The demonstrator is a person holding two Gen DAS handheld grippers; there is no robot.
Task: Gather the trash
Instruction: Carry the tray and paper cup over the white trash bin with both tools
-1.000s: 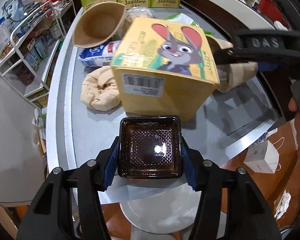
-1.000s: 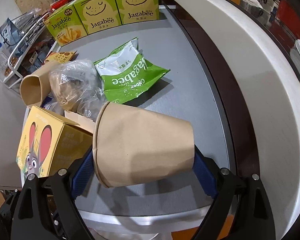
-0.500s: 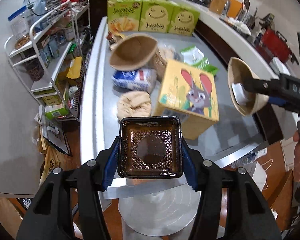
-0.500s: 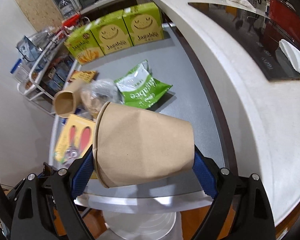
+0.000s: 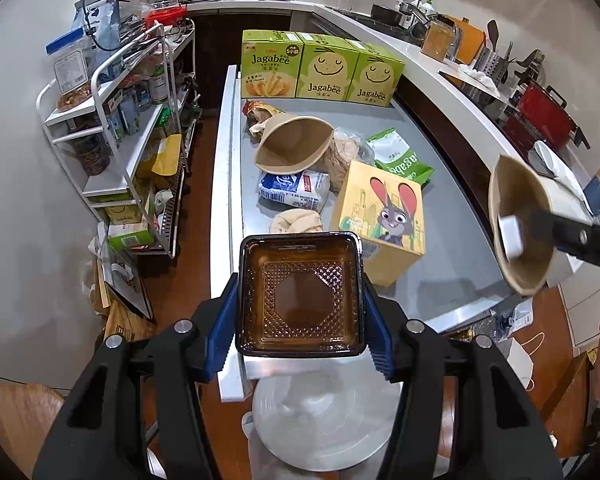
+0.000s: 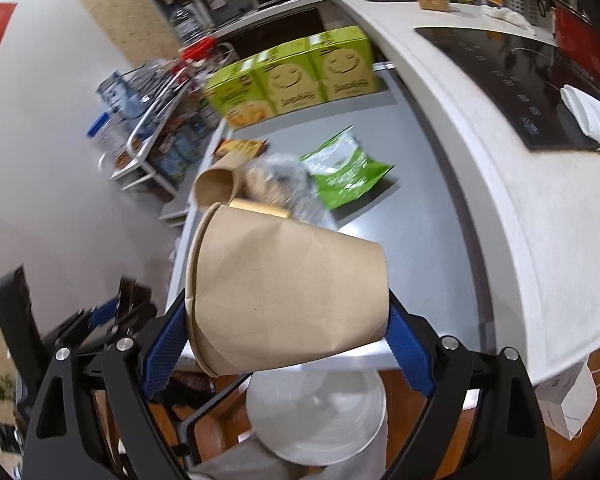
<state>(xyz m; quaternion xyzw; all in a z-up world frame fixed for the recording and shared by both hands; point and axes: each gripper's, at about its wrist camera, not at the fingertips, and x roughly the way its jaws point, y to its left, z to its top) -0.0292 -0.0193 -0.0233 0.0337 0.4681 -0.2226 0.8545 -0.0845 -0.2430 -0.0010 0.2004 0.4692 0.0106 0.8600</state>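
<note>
My left gripper [image 5: 298,312] is shut on a square dark plastic tray [image 5: 300,294], held above the near end of the grey table [image 5: 452,256]. My right gripper [image 6: 286,322] is shut on a brown paper cup [image 6: 288,296] lying sideways, its rim to the left; the same brown paper cup [image 5: 518,224] shows at the right of the left wrist view. A white bin [image 5: 324,416] stands on the floor below both grippers. On the table remain a second paper cup [image 5: 294,146], a yellow rabbit box [image 5: 384,220], a green snack bag [image 5: 400,158] and a blue-white packet [image 5: 292,190].
Three green Jagabee boxes [image 5: 320,70] line the table's far end. A crumpled beige wrapper [image 5: 298,220] lies near the tray. A white wire shelf rack [image 5: 132,132] stands left of the table, a white counter [image 6: 520,184] with a black hob on the right. Paper bags [image 6: 568,404] sit on the floor.
Both grippers have risen and pulled back from the table with their loads; the table looks smaller and farther, and the white bin shows fuller below them.
</note>
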